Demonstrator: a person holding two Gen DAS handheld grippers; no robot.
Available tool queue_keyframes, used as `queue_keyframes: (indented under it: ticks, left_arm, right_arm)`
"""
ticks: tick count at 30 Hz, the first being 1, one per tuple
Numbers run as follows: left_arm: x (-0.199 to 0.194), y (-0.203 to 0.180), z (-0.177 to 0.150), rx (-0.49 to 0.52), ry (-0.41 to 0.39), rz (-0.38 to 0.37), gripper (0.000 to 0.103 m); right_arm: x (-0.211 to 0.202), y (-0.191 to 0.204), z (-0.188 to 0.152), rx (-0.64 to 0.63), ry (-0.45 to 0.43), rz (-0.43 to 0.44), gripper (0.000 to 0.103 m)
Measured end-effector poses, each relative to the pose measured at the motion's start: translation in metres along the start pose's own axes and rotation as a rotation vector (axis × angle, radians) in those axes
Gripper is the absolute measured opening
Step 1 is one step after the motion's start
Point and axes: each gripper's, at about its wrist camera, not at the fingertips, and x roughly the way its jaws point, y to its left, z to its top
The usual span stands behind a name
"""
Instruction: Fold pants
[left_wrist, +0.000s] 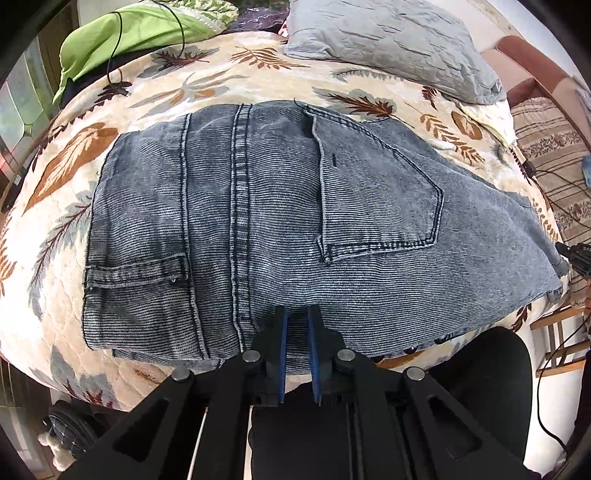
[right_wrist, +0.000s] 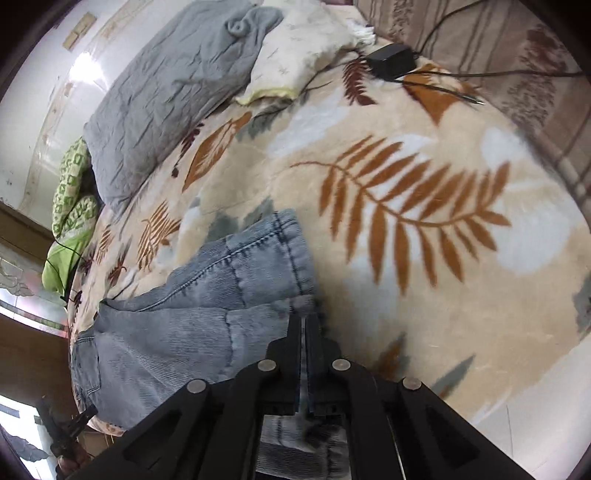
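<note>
Faded blue corduroy-look jeans (left_wrist: 258, 221) lie folded flat on a leaf-patterned blanket (left_wrist: 221, 81), back pocket up. My left gripper (left_wrist: 297, 314) sits over their near edge. A narrow gap shows between its blue pads (left_wrist: 283, 332), and they do not press on the denim seen through it. In the right wrist view the jeans (right_wrist: 207, 332) run off to the left. My right gripper (right_wrist: 304, 321) is shut on their lifted end, with a thin strip of denim pinched between the fingers and more fabric bunched under the jaws.
A grey pillow (left_wrist: 391, 40) and a green cloth (left_wrist: 122, 33) lie at the far side of the bed. A black power adapter (right_wrist: 391, 59) with cables rests near a striped cover (right_wrist: 480, 48). A person's dark-clad legs (left_wrist: 480, 369) stand at the bed's near edge.
</note>
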Motion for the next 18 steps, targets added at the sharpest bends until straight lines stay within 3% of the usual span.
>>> queue_keyframes:
  ticks: [2,8,10,12,14,16,18]
  left_arm:
    - [0.000,-0.002,0.001,0.003,0.001,0.002,0.013]
    - [0.000,-0.002,0.002,-0.006,0.004,-0.003,0.015]
    - [-0.001,-0.003,0.002,-0.010,0.003,-0.001,0.016]
    - [-0.002,-0.005,0.002,-0.009,-0.001,-0.003,0.020]
    - [-0.006,-0.006,0.002,-0.011,-0.007,-0.010,0.027]
    - [-0.009,-0.008,0.001,-0.012,-0.015,-0.013,0.031]
    - [-0.013,-0.010,0.001,-0.007,-0.024,-0.011,0.035]
  right_arm:
    - [-0.013,-0.003,-0.005,0.013,-0.057,0.012,0.003]
    - [-0.084,0.013,-0.043,-0.089,-0.439,0.153,0.003]
    - [-0.085,0.018,-0.046,-0.130,-0.453,0.160,0.011]
    - [-0.071,0.012,-0.037,-0.082,-0.337,0.165,0.018]
    - [-0.057,0.007,-0.030,-0.020,-0.230,0.159,0.018]
    - [-0.072,0.007,-0.037,-0.029,-0.338,0.174,0.018]
    - [-0.104,0.011,-0.056,-0.039,-0.546,0.267,0.022]
